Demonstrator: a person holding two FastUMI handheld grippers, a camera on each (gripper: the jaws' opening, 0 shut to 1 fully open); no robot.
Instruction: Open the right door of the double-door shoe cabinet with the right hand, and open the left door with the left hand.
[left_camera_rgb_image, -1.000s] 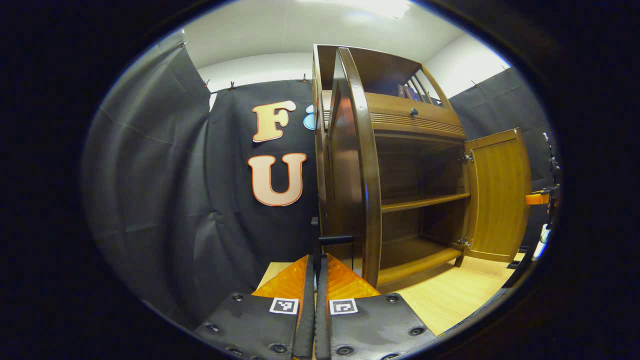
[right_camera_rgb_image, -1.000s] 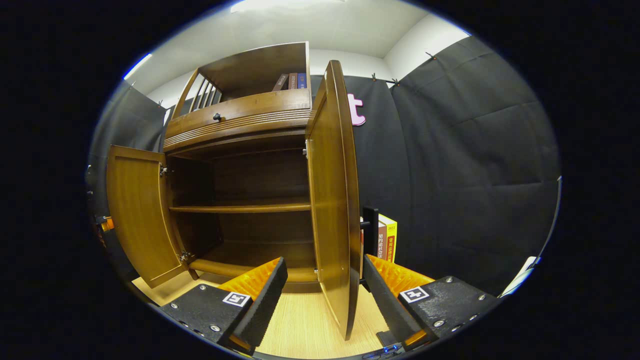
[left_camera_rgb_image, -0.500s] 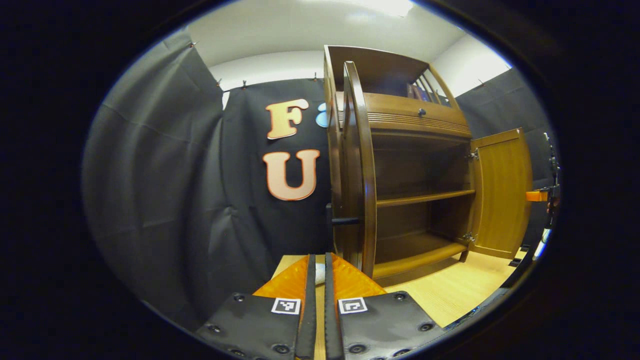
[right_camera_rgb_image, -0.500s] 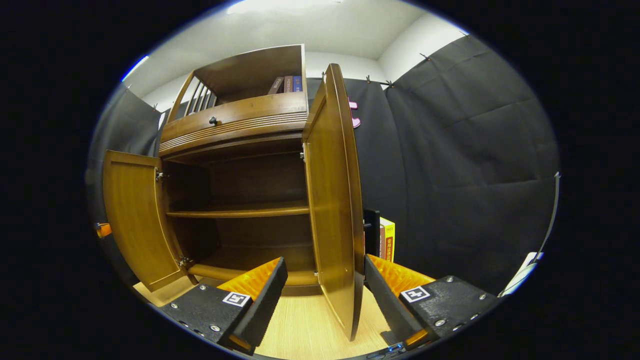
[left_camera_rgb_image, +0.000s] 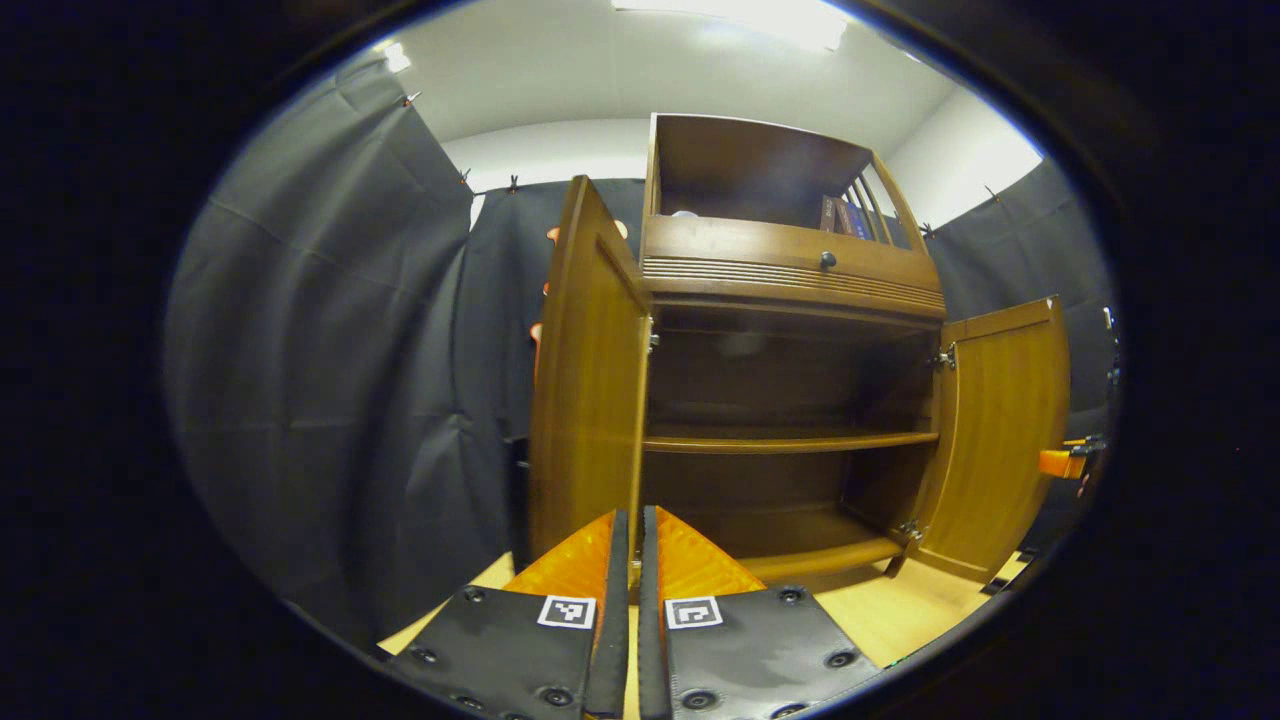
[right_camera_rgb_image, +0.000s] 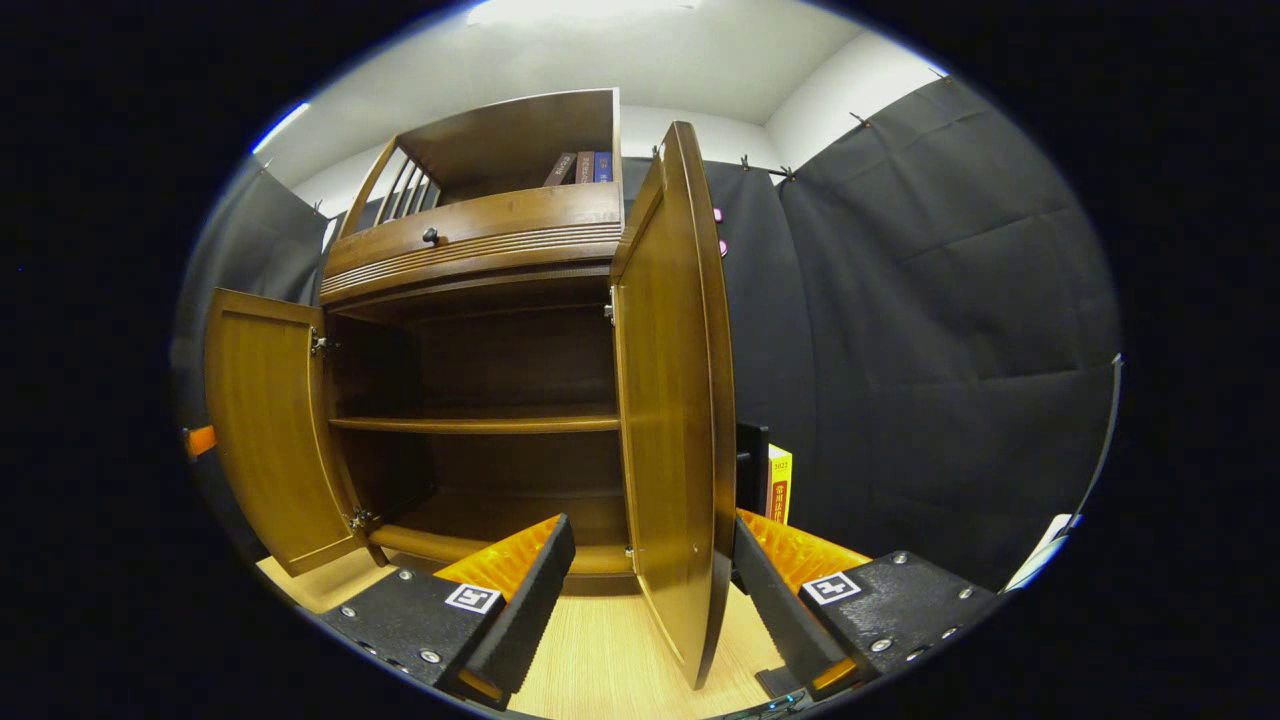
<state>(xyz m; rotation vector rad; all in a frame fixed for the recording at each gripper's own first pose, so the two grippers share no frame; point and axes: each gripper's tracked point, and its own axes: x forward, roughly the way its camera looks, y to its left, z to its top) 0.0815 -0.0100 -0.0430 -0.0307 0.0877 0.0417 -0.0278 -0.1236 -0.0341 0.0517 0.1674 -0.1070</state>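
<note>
The brown wooden shoe cabinet (left_camera_rgb_image: 790, 300) stands with both doors swung out and its shelves bare. In the left gripper view the left door (left_camera_rgb_image: 590, 390) shows its inner face, just beyond my left gripper (left_camera_rgb_image: 630, 530), which is shut with nothing between its fingers. The right door (left_camera_rgb_image: 1000, 430) stands wide at the far right, with the other gripper (left_camera_rgb_image: 1062, 462) poking out behind it. In the right gripper view my right gripper (right_camera_rgb_image: 650, 523) is open, one finger on each side of the right door (right_camera_rgb_image: 670, 400). The door's black handle (right_camera_rgb_image: 750, 465) shows behind it. The left door (right_camera_rgb_image: 265, 430) hangs open at the left.
A drawer with a dark knob (right_camera_rgb_image: 430, 236) sits above the doors, with books (right_camera_rgb_image: 580, 165) on the top shelf. A yellow book (right_camera_rgb_image: 778, 485) stands beside the cabinet on the right. The light wooden floor (right_camera_rgb_image: 600, 660) runs under both grippers. Black cloth walls close in around the cabinet.
My left gripper has come away from the left door's handle and turned to face the cabinet's inside; the left door has swung wider. The right gripper stays open astride the right door.
</note>
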